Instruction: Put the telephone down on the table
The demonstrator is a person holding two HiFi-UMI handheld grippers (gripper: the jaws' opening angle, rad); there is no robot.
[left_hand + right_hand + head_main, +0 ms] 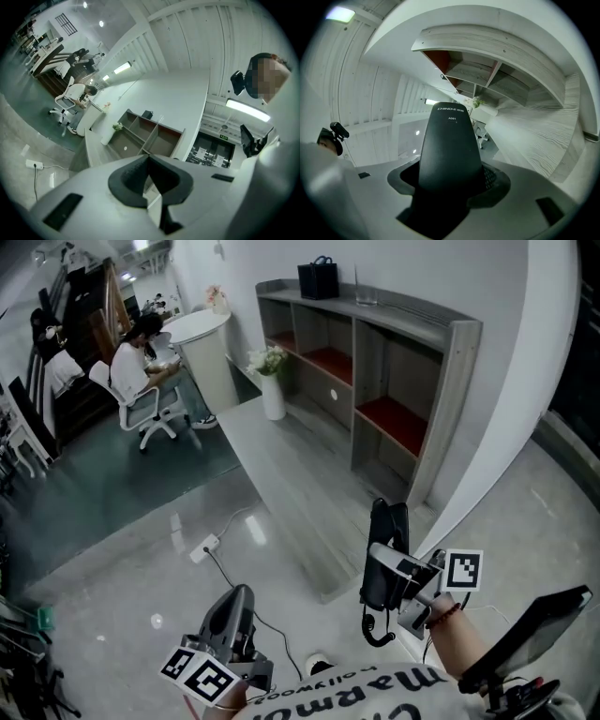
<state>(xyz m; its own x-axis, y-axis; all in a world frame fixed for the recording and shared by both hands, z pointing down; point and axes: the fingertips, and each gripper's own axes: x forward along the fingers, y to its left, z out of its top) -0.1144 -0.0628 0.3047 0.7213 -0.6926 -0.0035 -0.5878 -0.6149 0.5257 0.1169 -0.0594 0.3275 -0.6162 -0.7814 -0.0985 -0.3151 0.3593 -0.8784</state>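
The black telephone handset (390, 526) stands upright in the air, and my right gripper (382, 579) is shut on its lower half; a curl of cord hangs below. In the right gripper view the handset (450, 140) fills the space between the jaws of that gripper (450, 183), its printed end pointing away. The long grey wooden table (281, 465) runs ahead and to the left, below the handset. My left gripper (234, 607) hangs low at the left. It is shut with nothing in it, and its pads meet in the left gripper view (150, 180).
A grey shelf unit (375, 362) with red inner panels stands against the white wall, with a black bag (319, 279) and a glass (366, 294) on top. A white vase of flowers (272, 390) sits at the table's far end. A power strip (204, 547) lies on the floor. A person (131, 362) sits far left.
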